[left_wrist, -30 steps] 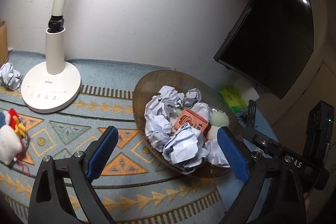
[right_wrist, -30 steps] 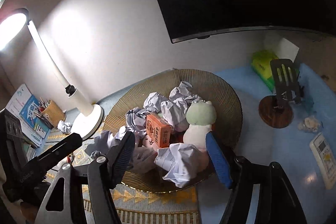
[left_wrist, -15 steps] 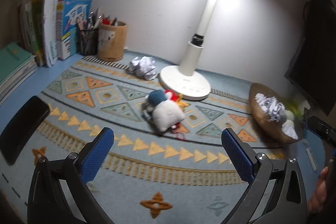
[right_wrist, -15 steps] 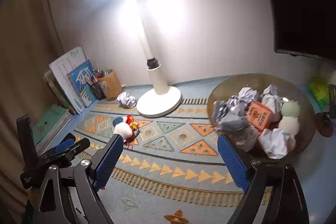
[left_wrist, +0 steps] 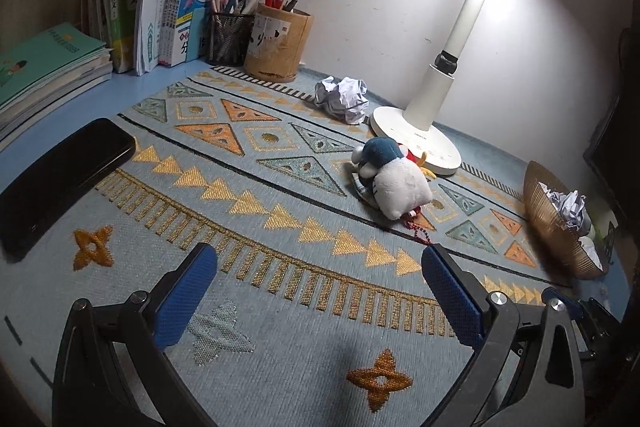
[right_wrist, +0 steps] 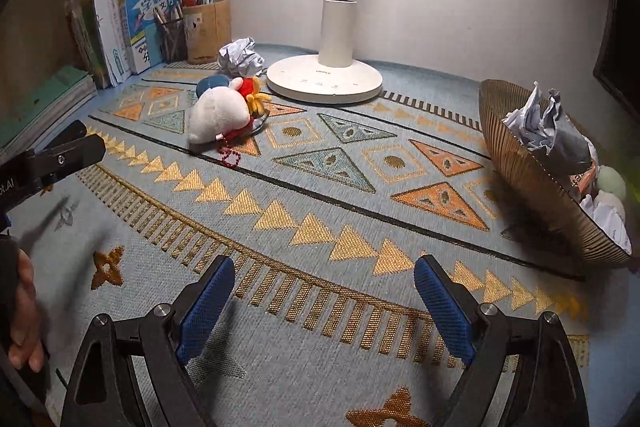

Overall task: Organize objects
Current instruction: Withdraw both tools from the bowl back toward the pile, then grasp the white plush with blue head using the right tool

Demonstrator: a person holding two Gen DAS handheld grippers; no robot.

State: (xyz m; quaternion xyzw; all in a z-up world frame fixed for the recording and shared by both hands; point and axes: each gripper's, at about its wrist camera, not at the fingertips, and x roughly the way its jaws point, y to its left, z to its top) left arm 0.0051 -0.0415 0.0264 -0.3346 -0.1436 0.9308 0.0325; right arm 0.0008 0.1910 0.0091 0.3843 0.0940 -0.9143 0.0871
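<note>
While both jaws have just been opening, left tool (left_wrist: 318,291) and right tool (right_wrist: 324,297) gape wide, empty, over the mat; plush toy (left_wrist: 394,183) lies sideways beside the lamp base (left_wrist: 416,143).

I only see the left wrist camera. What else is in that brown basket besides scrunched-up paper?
Observer: In the right wrist view, an orange box lies in the basket among the crumpled paper.
Operator: Any toys in there?
Observer: Yes, a pale green round thing, likely a plush toy's head, sits beside that box.
Operator: Is my other gripper holding something?
Observer: No. The right gripper has just been opening its jaws, and only the patterned mat shows between them.
</note>
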